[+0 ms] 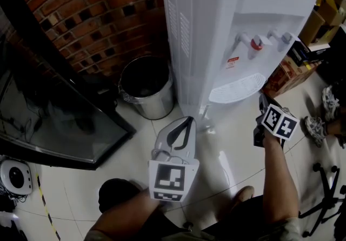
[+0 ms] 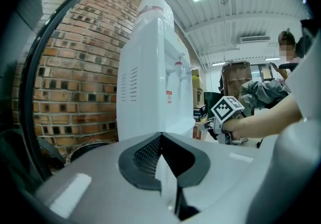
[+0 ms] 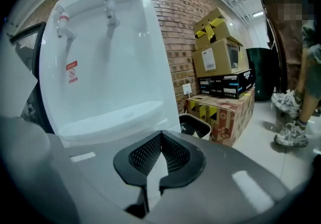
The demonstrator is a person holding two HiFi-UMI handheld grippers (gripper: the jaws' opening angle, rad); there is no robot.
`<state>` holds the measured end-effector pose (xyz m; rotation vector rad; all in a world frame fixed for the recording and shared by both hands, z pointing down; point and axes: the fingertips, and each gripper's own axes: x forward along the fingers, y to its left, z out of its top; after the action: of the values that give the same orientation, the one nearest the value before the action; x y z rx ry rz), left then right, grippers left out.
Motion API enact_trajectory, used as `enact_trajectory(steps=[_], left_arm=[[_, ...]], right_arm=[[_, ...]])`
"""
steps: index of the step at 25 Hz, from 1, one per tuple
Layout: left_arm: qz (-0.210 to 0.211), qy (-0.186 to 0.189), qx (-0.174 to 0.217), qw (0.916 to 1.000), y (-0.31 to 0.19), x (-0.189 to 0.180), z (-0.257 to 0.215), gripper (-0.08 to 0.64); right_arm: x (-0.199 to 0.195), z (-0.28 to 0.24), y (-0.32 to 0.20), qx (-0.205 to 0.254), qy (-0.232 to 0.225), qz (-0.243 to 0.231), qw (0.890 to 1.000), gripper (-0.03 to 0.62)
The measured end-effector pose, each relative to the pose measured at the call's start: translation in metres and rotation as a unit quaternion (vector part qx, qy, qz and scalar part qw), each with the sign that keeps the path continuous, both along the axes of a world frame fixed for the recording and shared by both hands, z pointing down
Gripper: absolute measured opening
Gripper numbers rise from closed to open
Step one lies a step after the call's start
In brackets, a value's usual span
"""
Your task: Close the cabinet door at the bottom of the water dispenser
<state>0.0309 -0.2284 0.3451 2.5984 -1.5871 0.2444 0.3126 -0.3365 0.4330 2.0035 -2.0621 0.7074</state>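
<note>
The white water dispenser stands against the brick wall, with two taps and a drip tray facing right in the head view. Its bottom cabinet door shows in no view; the dispenser's top and the gripper bodies hide it. My left gripper is shut and empty, pointing at the dispenser's lower side corner; its own view shows the dispenser ahead of its tips. My right gripper is shut and empty, just in front of the drip tray, its tips aimed at the dispenser's front.
A metal bin stands left of the dispenser by the brick wall. A dark glass panel leans at the left. Cardboard boxes and a small black bin sit right of the dispenser. A person's shoes are nearby.
</note>
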Motion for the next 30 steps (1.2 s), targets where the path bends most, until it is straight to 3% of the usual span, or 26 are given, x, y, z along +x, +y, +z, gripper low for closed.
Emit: enact_trajectory(steps=[6,14,22,27,30], left_arm=[[0.022,-0.002,0.029,0.9993,0.018,0.003,-0.02,0.0],[0.034,0.029,0.032,0.9985,0.068,-0.019,-0.05,0.0],[0.03,0.011,0.046,0.9984,0.107,-0.031,-0.057,0.0],[0.07,-0.013,0.074,0.9948,0.14,-0.012,-0.065,0.0],[0.099,-0.018,0.066,0.9927,0.16,0.002,-0.063,0.0]], right_arm=[[-0.017,-0.075,0.049,0.064,0.065,-0.026,0.995,0.001],[-0.083,-0.156,0.146,0.155,0.109,-0.083,0.978,0.0],[-0.123,-0.168,0.243,0.179,0.11,-0.121,0.97,0.0],[-0.137,-0.166,0.277,0.173,0.096,-0.153,0.968,0.0],[-0.15,-0.163,0.293,0.162,0.094,-0.179,0.966,0.0]])
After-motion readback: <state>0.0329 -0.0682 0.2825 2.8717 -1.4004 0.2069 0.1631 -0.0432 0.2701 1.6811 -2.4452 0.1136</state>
